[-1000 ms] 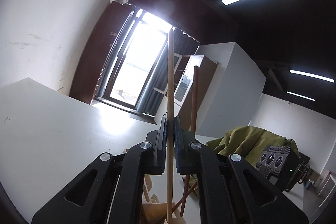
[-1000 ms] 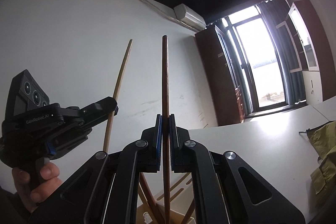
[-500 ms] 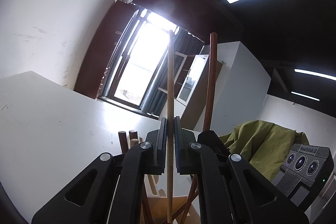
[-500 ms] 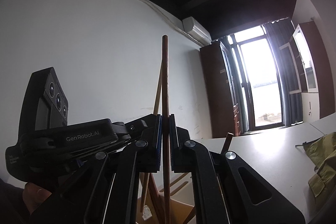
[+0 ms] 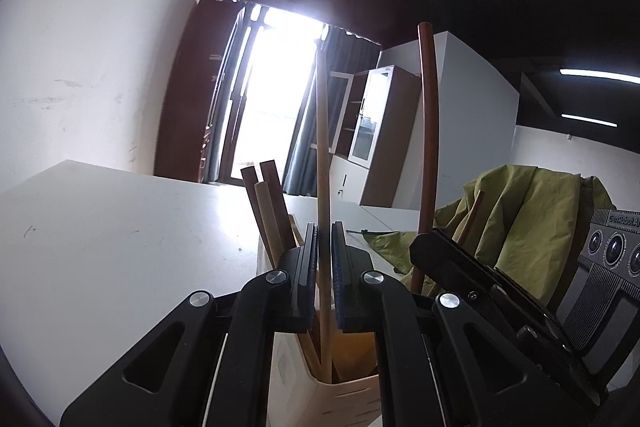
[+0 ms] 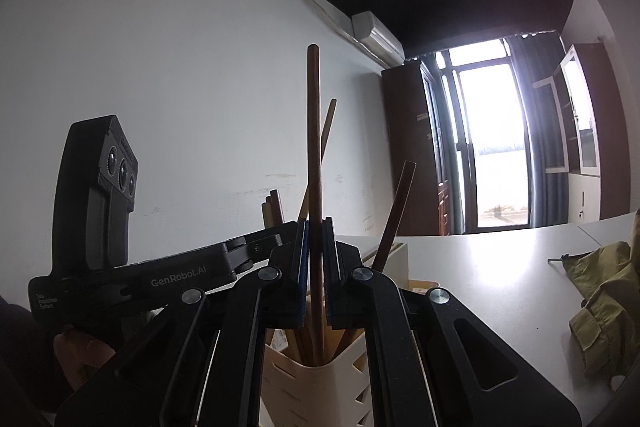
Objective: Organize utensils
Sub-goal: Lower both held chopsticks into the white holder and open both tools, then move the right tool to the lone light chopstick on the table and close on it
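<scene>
On my left the white table (image 5: 120, 227) runs back toward the bright window. My left gripper (image 5: 324, 267) is clamped on a pale wooden stick (image 5: 322, 147), held upright with its lower end down inside the cream slotted holder (image 5: 344, 395), where other sticks (image 5: 268, 203) already lean. Just to the right, my right gripper (image 6: 315, 267) pinches a dark brown stick (image 6: 314, 147), also upright over the same holder. A green cloth (image 5: 520, 219) lies farther right on the table.
</scene>
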`<state>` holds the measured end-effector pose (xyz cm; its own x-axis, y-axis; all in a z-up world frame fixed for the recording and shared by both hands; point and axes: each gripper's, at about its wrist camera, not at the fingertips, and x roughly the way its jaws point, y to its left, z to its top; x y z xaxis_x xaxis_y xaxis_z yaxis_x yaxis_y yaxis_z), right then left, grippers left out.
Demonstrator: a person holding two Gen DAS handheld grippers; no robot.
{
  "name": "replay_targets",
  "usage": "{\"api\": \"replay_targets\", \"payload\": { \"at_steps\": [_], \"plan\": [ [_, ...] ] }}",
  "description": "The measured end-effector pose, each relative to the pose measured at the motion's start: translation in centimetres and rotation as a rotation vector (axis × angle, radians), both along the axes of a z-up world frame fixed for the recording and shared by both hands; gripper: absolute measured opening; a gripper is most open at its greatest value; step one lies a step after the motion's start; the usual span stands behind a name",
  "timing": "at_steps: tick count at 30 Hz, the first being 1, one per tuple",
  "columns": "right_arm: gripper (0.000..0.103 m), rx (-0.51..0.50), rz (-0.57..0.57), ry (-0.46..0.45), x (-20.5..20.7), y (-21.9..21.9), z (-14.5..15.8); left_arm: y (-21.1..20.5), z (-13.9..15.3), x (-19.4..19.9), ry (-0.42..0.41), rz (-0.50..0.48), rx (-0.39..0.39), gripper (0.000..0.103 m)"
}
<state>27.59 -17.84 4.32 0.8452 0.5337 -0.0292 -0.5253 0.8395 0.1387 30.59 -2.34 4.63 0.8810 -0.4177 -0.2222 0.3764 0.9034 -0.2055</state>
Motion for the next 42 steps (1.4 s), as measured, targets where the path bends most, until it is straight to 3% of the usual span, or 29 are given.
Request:
{"api": "replay_targets", "payload": {
  "at_steps": [3, 7, 9, 11, 13, 17, 20, 28, 32, 35, 38, 42],
  "plan": [
    [0.007, -0.028, 0.004, 0.04, -0.7, 0.1, -0.1, 0.2, -0.1, -0.5, 0.014, 0.01, 0.033, 0.009],
    [0.01, -0.062, -0.008, 0.115, -1.0, 0.2, 0.0, 0.3, 0.2, -1.8, -0.006, 0.031, 0.079, 0.035],
    [0.038, -0.06, -0.006, 0.125, -1.5, 0.0, 0.2, 0.5, 0.2, -2.2, -0.01, 0.038, 0.091, 0.042],
    [0.05, -0.052, -0.02, 0.113, -2.3, -0.2, 0.5, 0.7, 0.4, -2.6, -0.007, 0.047, 0.095, 0.05],
    [0.051, -0.048, -0.02, 0.111, -2.9, -0.4, 0.9, 1.2, 0.6, -3.2, -0.009, 0.057, 0.093, 0.057],
    [0.066, -0.035, -0.031, 0.089, -4.5, -1.2, 1.8, 2.9, 1.5, -4.8, -0.029, 0.077, 0.085, 0.073],
    [0.067, -0.025, -0.04, 0.085, -5.2, -2.0, 2.2, 4.1, 2.0, -5.6, -0.032, 0.088, 0.081, 0.079],
    [0.067, 0.004, -0.129, 0.101, -5.1, -5.5, 2.4, 4.7, 1.6, -6.2, 0.003, 0.082, 0.106, 0.08],
    [0.071, -0.045, -0.22, 0.291, -1.5, -8.9, 0.5, 4.0, 0.9, -6.8, 0.02, 0.041, 0.149, 0.092],
    [0.073, -0.117, -0.268, 0.436, 2.7, -10.8, -2.2, 3.8, 0.1, -7.2, 0.033, 0.033, 0.156, 0.096],
    [0.073, -0.215, -0.289, 0.554, 8.5, -11.2, -4.3, 4.3, -0.4, -7.0, 0.054, 0.042, 0.133, 0.097],
    [0.073, -0.372, -0.28, 0.638, 18.0, -10.0, -6.7, 5.4, -1.0, -6.3, 0.056, 0.072, 0.129, 0.097]
  ]
}}
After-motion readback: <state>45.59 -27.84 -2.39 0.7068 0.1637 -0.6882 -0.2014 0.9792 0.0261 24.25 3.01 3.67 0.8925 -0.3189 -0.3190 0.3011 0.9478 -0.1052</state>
